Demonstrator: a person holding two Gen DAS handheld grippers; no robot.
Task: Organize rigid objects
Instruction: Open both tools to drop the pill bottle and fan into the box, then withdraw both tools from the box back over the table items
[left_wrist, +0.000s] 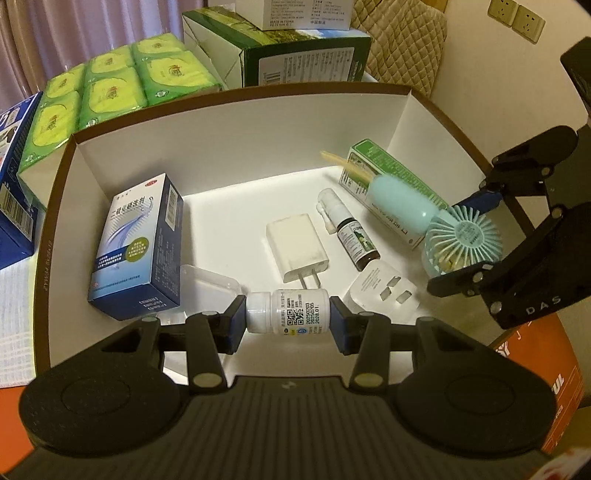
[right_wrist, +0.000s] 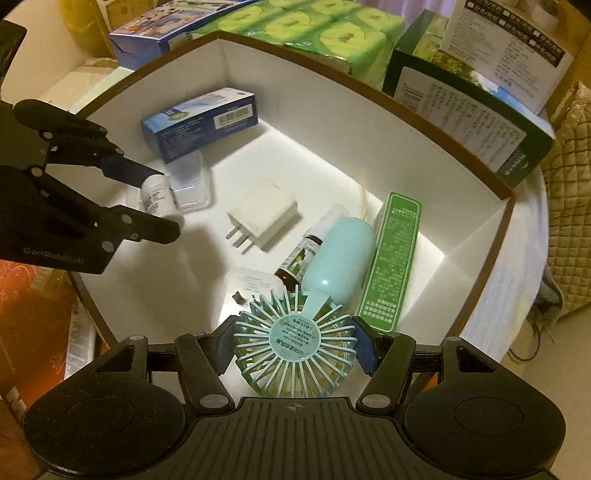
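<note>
My left tool (left_wrist: 288, 313) holds one small white pill bottle (left_wrist: 287, 311) between its blue pads. The bottle lies sideways, long axis running 9 to 3 o'clock across that view, cap toward 9. It hangs just above the floor of a white open box (left_wrist: 236, 122) with a brown rim.

My right tool (right_wrist: 293, 352) grips the round grille head of one pale blue handheld fan (right_wrist: 295, 347), pads pressed on either side. The fan's handle (right_wrist: 338, 251) points away from me toward 1 o'clock, resting among other items in the box.

Seen from the right wrist, the left tool (right_wrist: 162, 201) and its bottle (right_wrist: 160, 199) sit at about 10 o'clock, well apart from the fan.

Inside the box I count: one blue medicine carton (left_wrist: 138, 240) at 9 o'clock in the left view, lying against the box wall; one long green carton (right_wrist: 391, 258) just beside the fan handle, parallel to it; one dark spray bottle (left_wrist: 349, 230) with a white nozzle pointing toward 12 o'clock; two white plug chargers, one (left_wrist: 297, 249) with prongs pointing toward me, the other (left_wrist: 380, 290) prongs up; and one clear plastic case (left_wrist: 208, 286) next to the blue carton.

Behind the box, at 12 o'clock, stand green tissue packs (left_wrist: 107, 85) and one dark green box (left_wrist: 295, 48).
</note>
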